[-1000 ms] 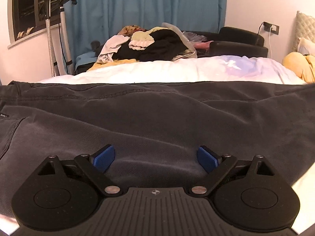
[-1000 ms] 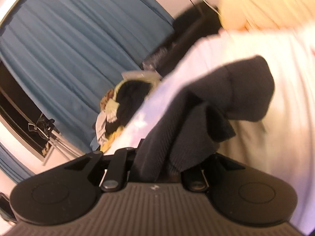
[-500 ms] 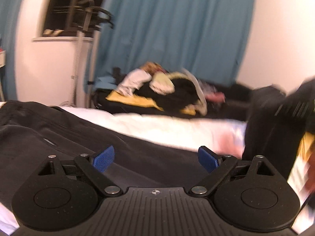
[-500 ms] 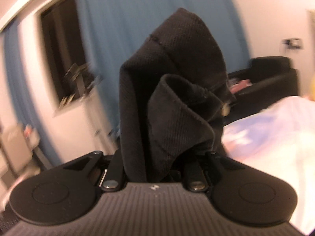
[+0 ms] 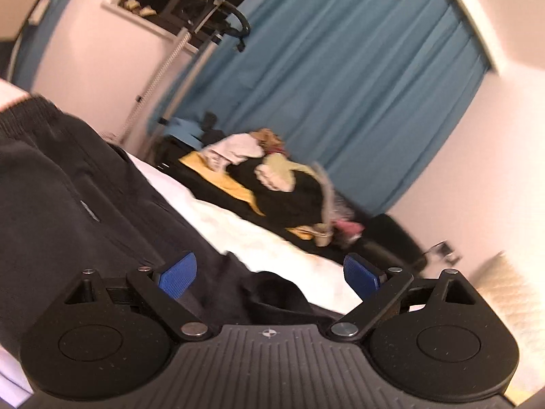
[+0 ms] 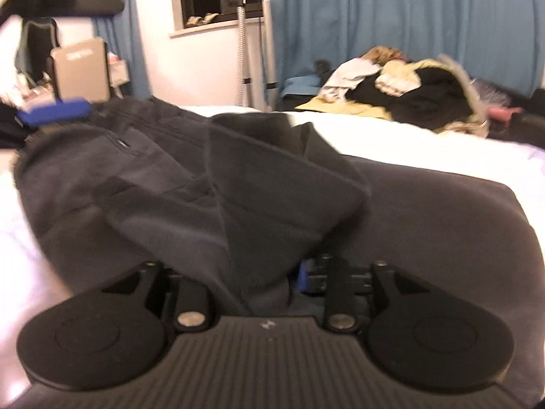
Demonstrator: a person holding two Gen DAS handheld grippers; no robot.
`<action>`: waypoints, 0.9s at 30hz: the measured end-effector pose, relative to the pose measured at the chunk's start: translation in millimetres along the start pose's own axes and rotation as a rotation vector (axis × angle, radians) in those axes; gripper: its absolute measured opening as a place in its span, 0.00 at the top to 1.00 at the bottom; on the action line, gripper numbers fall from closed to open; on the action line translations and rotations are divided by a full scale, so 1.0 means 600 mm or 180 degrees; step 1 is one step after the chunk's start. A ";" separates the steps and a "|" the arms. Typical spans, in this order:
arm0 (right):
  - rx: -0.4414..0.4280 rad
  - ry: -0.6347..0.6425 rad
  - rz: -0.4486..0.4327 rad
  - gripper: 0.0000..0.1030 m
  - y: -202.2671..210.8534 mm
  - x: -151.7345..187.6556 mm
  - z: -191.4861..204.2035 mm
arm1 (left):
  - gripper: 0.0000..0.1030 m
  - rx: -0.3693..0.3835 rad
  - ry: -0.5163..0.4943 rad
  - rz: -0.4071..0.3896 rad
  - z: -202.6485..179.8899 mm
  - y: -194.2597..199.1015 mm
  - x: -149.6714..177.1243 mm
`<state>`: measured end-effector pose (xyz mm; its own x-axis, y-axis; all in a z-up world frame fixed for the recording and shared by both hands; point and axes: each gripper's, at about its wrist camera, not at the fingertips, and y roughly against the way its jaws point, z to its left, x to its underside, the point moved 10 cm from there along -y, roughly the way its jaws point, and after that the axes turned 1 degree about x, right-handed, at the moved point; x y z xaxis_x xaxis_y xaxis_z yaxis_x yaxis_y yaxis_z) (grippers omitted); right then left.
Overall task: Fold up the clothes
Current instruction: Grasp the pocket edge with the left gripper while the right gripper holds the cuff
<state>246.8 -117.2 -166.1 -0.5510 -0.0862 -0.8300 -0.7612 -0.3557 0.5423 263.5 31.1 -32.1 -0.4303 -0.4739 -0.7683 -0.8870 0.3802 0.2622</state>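
Trousers, dark grey, lie on the white bed, one leg end folded over toward the waistband. Right tool: jaws opening, cuff fabric between them. Left tool: wide open, empty. Release fully; withdraw clear before smoothing the fold.

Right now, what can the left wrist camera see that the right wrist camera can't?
Only the left wrist view shows the left gripper, jaws wide apart and empty, and a wall socket.

Only the right wrist view shows the right gripper, jaws opening around the trousers' folded-over end, and a beige case.

Both show the dark trousers on the white bed, the clothes pile and the blue curtain.
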 end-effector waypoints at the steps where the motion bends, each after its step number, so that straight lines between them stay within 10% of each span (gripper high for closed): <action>1: -0.0108 -0.0079 0.0030 0.52 0.016 -0.006 -0.003 | 0.08 0.0024 -0.0019 0.0012 -0.005 -0.001 0.004; 6: -0.0235 -0.0397 0.0044 0.49 0.121 -0.012 -0.045 | 0.08 0.0069 -0.0151 0.0158 -0.028 -0.019 0.035; 18: 0.0733 -0.1812 -0.0587 0.45 0.174 0.001 -0.251 | 0.15 -0.0200 -0.0757 0.0518 -0.055 -0.083 0.135; 23: 0.0801 -0.2099 -0.0411 0.41 0.134 0.037 -0.289 | 0.32 -0.0200 -0.0950 0.0545 -0.067 -0.115 0.173; 25: 0.0735 -0.2204 -0.0383 0.41 0.124 0.046 -0.293 | 0.69 -0.0258 -0.0873 0.0480 -0.063 -0.122 0.171; 27: 0.0699 -0.2193 -0.0423 0.40 0.123 0.048 -0.289 | 0.78 -0.0309 -0.0642 0.0399 -0.050 -0.117 0.160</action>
<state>234.2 -307.4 -172.3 -0.4842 0.5750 -0.6595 -0.8477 -0.1216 0.5163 279.5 -64.7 -106.6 -0.5044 -0.2561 -0.8246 -0.8449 0.3435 0.4101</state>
